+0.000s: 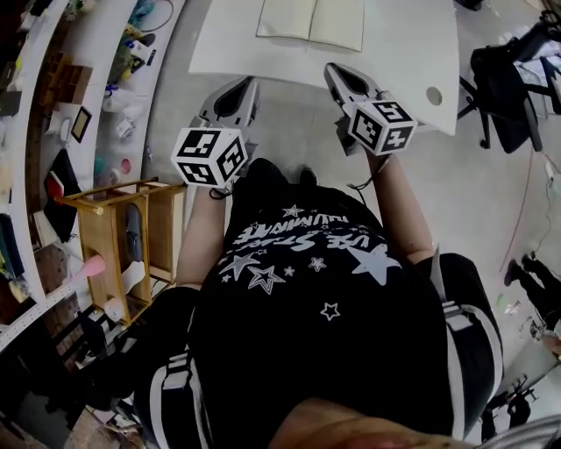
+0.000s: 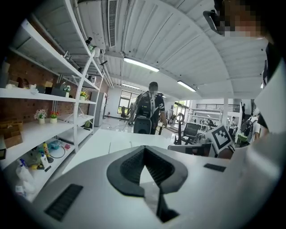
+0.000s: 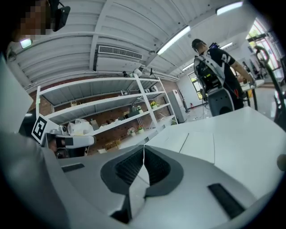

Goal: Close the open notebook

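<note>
The open notebook (image 1: 311,22) lies flat with pale pages on the white table (image 1: 403,44), at its far middle. My left gripper (image 1: 249,82) hovers at the table's near edge, jaws shut and empty. My right gripper (image 1: 332,69) is level with it, a little to the right, also shut on nothing. In the left gripper view the notebook (image 2: 119,146) lies beyond the closed left gripper (image 2: 144,148). The right gripper view shows the notebook (image 3: 199,146) just past the closed right gripper (image 3: 144,147), with its spine line visible. Neither gripper touches the notebook.
White shelving (image 1: 114,88) full of small items runs along the left, with a wooden rack (image 1: 123,237) beside my left leg. A black office chair (image 1: 508,88) stands right of the table. A person with a backpack (image 2: 149,107) stands beyond the table's far end.
</note>
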The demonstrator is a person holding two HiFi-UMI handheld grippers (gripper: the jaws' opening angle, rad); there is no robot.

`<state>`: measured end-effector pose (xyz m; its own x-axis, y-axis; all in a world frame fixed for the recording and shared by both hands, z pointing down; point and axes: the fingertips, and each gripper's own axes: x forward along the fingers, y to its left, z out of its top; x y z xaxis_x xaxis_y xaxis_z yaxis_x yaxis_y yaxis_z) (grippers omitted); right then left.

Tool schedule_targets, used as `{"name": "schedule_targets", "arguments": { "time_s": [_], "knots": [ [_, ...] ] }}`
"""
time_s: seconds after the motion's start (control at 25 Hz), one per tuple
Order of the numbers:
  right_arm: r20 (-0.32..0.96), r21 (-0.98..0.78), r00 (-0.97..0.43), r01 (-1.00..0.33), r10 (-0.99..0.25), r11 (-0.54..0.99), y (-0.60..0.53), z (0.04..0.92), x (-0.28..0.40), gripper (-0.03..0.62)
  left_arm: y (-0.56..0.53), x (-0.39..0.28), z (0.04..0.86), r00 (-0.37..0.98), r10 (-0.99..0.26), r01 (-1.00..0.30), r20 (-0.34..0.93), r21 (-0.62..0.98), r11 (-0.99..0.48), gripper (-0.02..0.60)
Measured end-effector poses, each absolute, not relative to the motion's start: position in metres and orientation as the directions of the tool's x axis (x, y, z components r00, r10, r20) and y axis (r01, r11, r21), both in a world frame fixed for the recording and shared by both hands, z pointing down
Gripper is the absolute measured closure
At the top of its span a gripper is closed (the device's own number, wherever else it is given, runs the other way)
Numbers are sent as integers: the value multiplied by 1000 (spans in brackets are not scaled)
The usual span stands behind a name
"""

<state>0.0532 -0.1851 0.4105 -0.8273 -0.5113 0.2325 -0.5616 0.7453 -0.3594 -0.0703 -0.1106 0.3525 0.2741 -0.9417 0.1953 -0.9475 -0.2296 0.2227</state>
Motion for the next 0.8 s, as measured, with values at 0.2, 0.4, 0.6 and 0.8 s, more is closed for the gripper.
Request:
{"name": "schedule_targets", "arguments": {
  "time_s": [0.2, 0.4, 0.6, 0.8],
  "knots": [
    [266, -359, -833, -552, -485, 752, -193, 424, 26, 585, -130, -94, 362, 275, -940, -945, 203, 238, -225, 570],
    [319, -327, -799, -597, -510, 732, -217, 439, -3, 585, -163, -123, 372, 308, -927, -933, 214, 260, -250, 571],
    [372, -311, -765, -636, -526, 706, -247, 452, -36, 585, -201, -158, 381, 348, -907, -919, 238, 279, -280, 571],
    [457, -291, -729, -664, -509, 689, -275, 476, -78, 585, -238, -194, 391, 381, -888, -906, 257, 298, -302, 570]
  ]
}}
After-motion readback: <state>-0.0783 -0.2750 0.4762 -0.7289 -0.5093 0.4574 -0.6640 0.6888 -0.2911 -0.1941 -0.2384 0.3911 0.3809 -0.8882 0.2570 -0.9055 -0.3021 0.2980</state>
